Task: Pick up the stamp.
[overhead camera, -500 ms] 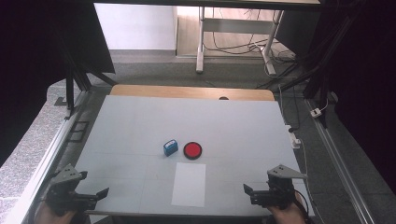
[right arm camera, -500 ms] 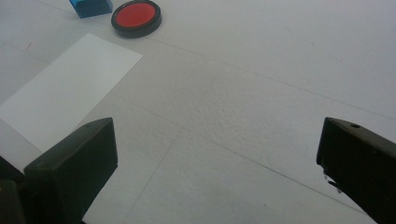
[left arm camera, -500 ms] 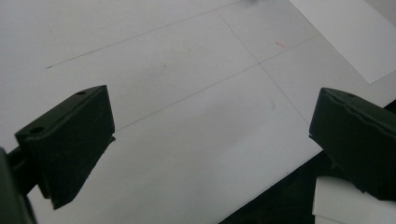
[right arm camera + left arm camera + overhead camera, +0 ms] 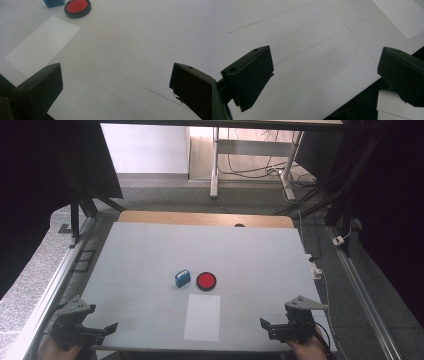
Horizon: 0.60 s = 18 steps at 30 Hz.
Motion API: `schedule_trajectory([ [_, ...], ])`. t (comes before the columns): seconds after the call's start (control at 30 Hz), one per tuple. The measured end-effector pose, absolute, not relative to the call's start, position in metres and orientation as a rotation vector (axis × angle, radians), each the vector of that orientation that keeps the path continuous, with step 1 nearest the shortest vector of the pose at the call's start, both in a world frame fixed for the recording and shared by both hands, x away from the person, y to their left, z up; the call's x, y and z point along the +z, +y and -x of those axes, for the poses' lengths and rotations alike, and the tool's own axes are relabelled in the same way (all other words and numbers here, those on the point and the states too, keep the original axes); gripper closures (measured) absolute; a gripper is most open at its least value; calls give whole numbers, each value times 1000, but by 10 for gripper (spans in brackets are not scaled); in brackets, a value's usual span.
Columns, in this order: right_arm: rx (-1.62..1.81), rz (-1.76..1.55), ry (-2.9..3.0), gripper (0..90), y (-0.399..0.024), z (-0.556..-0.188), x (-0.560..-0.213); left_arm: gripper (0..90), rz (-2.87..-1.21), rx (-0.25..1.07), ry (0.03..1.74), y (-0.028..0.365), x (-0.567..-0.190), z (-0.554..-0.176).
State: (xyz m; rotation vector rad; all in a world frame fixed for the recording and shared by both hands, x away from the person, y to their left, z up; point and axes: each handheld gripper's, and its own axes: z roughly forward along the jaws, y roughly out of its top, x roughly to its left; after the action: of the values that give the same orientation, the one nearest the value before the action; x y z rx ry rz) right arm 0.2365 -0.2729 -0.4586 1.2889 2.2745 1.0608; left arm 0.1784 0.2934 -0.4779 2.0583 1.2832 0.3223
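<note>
A small blue block [image 4: 182, 278] and a round red pad in a black rim [image 4: 206, 281] sit side by side at the table's middle. A white sheet of paper [image 4: 202, 317] lies just in front of them. My left gripper [image 4: 111, 327] rests at the near left corner, open, with bare table between its jaws [image 4: 322, 75]. My right gripper [image 4: 264, 324] rests at the near right corner, also open and holding nothing [image 4: 115, 87]. In the right gripper view the paper [image 4: 42, 45], red pad [image 4: 77, 7] and blue block [image 4: 53, 3] lie ahead to the left.
The white table [image 4: 150, 255] has a wooden strip [image 4: 205, 218] along its far edge. Metal rails [image 4: 60, 275] run down both sides. A white plug block and cables [image 4: 316, 270] sit off the right edge. Desk legs stand on the floor beyond.
</note>
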Motion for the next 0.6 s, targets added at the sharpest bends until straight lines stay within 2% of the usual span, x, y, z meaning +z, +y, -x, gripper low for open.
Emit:
schedule_trajectory([
  [0.4, 1071, -1268, 2297, 0, -272, -236, -459, 5, -2063, 338, 1305, 292, -478, -179],
  [0.6, 1061, -1254, 2312, 0, -271, -237, -459, 1, -2038, 302, 1291, 293, -475, -179],
])
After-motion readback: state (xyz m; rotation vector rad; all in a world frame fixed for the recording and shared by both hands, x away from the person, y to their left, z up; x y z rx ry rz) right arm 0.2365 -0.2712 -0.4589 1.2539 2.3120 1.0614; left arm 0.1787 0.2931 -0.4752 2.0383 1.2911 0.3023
